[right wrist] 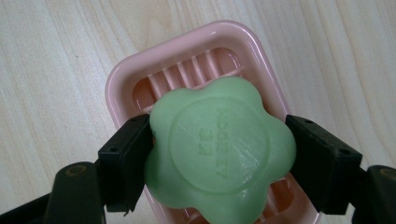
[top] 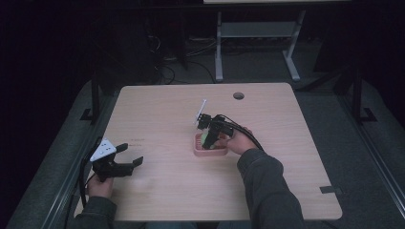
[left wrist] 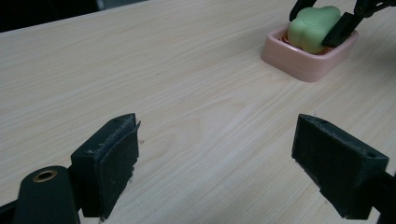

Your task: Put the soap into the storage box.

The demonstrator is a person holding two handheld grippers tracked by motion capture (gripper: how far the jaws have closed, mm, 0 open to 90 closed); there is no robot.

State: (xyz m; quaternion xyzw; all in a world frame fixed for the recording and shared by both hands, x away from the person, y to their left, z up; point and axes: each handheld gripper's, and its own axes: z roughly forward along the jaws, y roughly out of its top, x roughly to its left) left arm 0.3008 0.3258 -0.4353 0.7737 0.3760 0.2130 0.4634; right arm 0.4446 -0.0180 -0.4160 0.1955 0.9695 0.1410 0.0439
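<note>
A green flower-shaped soap bar [right wrist: 219, 147] sits between the jaws of my right gripper [right wrist: 219, 158], which is shut on it directly over a pink ribbed soap dish [right wrist: 187, 51]. In the high view the right gripper [top: 209, 135] hovers over the dish [top: 209, 151] at the table's middle. From the left gripper view the soap [left wrist: 313, 28] and the dish [left wrist: 308, 58] appear far off at the upper right. My left gripper [top: 125, 157] rests open near the table's front left corner, its jaws [left wrist: 219, 168] holding nothing, just above bare wood.
The light wooden table [top: 167, 105] has a cable hole [top: 238, 95] near its far edge. Dark floor and a grey desk frame [top: 258, 43] lie beyond the table. A wide stretch of bare tabletop separates the two grippers.
</note>
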